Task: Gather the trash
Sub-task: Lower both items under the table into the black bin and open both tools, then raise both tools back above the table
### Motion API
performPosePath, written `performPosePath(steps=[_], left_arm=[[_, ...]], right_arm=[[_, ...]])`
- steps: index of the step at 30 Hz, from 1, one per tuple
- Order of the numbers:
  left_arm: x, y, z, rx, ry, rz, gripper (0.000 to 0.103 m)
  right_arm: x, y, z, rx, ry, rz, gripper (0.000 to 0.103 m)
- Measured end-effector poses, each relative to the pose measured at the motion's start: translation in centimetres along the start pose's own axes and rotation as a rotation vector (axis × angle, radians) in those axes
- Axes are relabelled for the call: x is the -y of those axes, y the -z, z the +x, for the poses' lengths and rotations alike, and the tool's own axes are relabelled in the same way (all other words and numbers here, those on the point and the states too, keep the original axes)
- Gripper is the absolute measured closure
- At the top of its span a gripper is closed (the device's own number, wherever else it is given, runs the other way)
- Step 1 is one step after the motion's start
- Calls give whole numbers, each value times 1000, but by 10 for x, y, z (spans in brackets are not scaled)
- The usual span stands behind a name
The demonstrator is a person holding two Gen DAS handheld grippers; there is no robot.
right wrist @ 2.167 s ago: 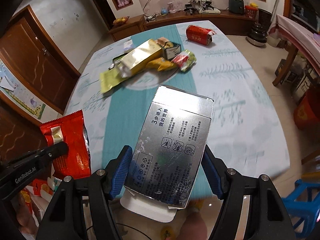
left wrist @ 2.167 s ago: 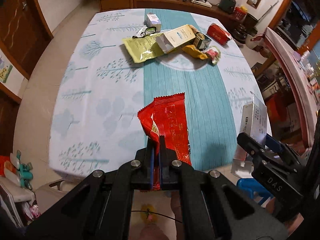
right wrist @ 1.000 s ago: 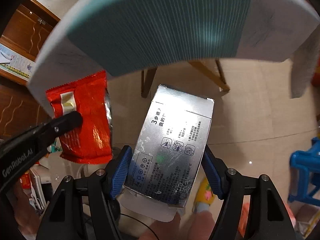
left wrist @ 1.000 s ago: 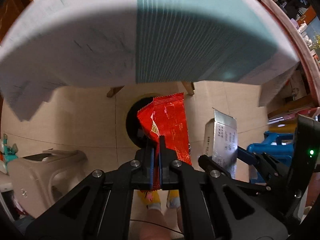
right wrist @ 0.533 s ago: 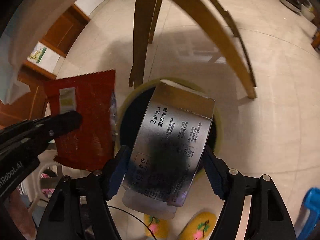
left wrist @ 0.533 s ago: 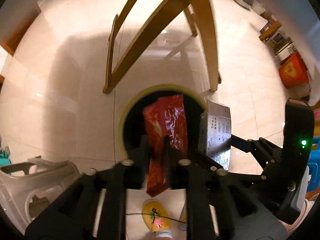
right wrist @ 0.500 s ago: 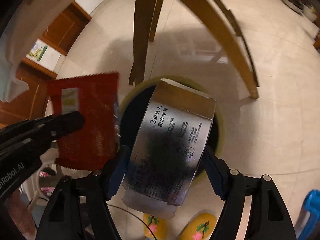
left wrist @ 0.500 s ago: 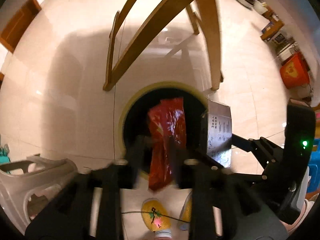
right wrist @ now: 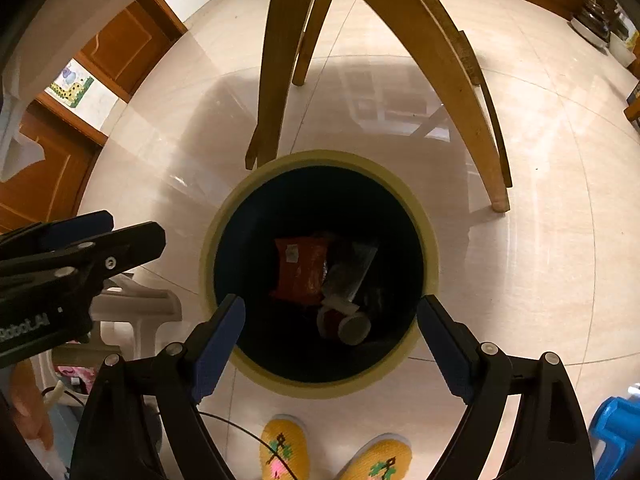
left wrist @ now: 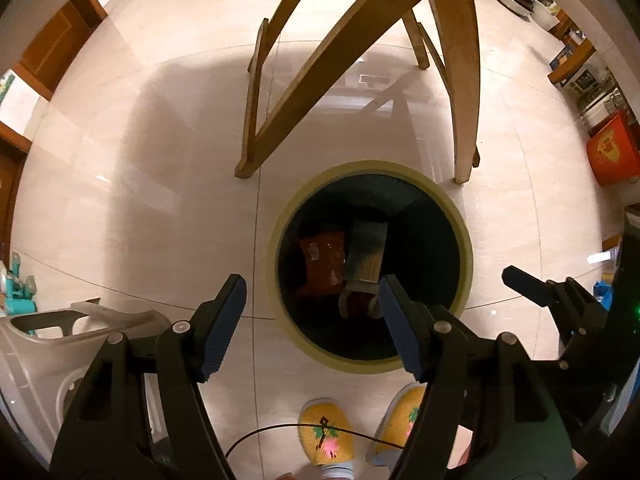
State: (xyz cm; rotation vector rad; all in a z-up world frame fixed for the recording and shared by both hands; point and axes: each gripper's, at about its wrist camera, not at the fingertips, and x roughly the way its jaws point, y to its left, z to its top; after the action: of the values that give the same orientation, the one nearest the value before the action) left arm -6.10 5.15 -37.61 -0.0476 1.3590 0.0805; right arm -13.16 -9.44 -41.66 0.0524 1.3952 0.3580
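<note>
A round bin with a pale yellow rim (left wrist: 464, 240) (right wrist: 208, 264) stands on the floor under the table. Inside it lie the red snack wrapper (left wrist: 323, 264) (right wrist: 300, 270) and the silver box (left wrist: 365, 254) (right wrist: 349, 274), with a red and white cup (right wrist: 346, 324) beside them. My left gripper (left wrist: 312, 296) hangs over the bin's near left edge, its jaws opening with nothing between them. My right gripper (right wrist: 331, 318) is above the bin's mouth, jaws also opening and empty. Each gripper shows at the side of the other's view.
Wooden table legs (left wrist: 460, 80) (right wrist: 276, 80) rise just beyond the bin. A white plastic stool (left wrist: 60, 336) stands to the left, a blue stool (right wrist: 616, 428) to the right. A person's feet in yellow slippers (left wrist: 326, 436) (right wrist: 284, 452) are at the near edge.
Both grippers sank from table height to just over the bin. The left let go of the red wrapper and the right let go of the silver box; both now lie in the bin.
</note>
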Motion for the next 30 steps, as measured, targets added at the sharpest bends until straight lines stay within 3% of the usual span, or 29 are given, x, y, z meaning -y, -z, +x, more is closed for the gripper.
performPosePath(steps=[7, 14, 21, 30], left_arm=[[-1, 5, -49, -33, -55, -13, 37], [-10, 11, -123, -88, -81, -47, 37], [-24, -7, -235, -53, -92, -80, 37], [-38, -46, -392, 80, -96, -81, 37]], right_arm=[[8, 3, -41, -44, -13, 87, 14], [-5, 2, -133, -52, -30, 151, 14], [-37, -15, -243, 3, -22, 139, 14], [-83, -60, -394, 117, -2, 143, 14]])
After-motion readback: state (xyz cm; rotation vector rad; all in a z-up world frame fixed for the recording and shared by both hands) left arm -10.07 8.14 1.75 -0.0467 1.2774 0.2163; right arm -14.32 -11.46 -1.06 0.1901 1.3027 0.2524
